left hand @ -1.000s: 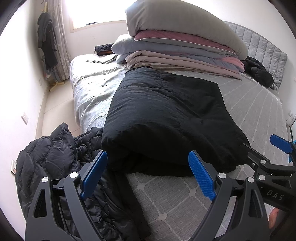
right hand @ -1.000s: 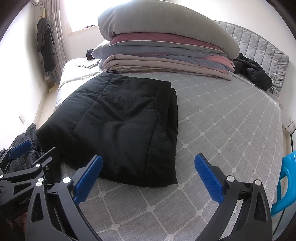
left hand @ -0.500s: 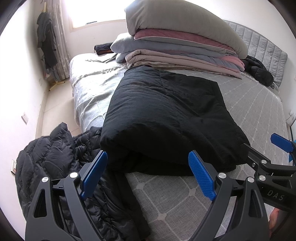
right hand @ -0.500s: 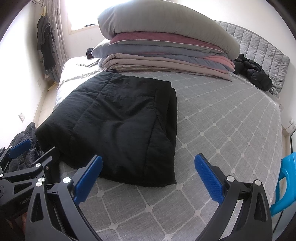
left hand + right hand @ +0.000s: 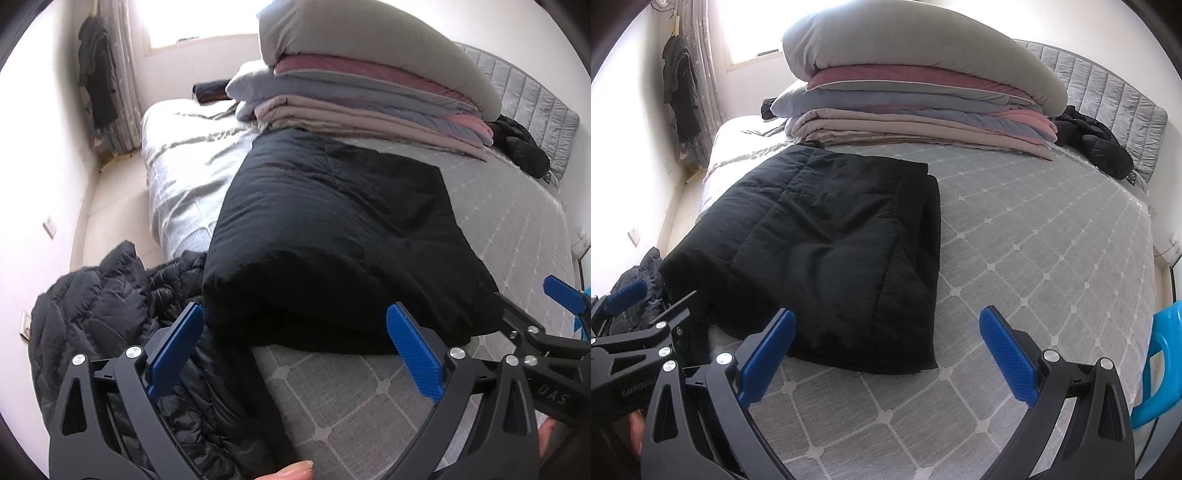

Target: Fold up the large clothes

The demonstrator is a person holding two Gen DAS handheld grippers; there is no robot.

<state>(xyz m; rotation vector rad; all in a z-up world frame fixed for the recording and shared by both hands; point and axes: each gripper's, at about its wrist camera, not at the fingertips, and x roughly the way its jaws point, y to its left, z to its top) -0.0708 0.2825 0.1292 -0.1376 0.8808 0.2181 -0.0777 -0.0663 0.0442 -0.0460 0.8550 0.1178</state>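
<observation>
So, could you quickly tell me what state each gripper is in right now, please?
Left gripper: open, just widened, holding nothing.
Right gripper: open, holding nothing.

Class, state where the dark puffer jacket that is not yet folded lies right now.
In the left wrist view, the puffer jacket lies heaped at lower left, off the bed's corner, beside the folded black garment.

The only lettering stands on the grippers' black frames. In the left wrist view, the right gripper (image 5: 554, 317) carries pale letters reading roughly "DAS", seen tilted. In the right wrist view, the left gripper (image 5: 646, 306) bears a small pale word beginning "Gen", the rest too blurred to read.
</observation>
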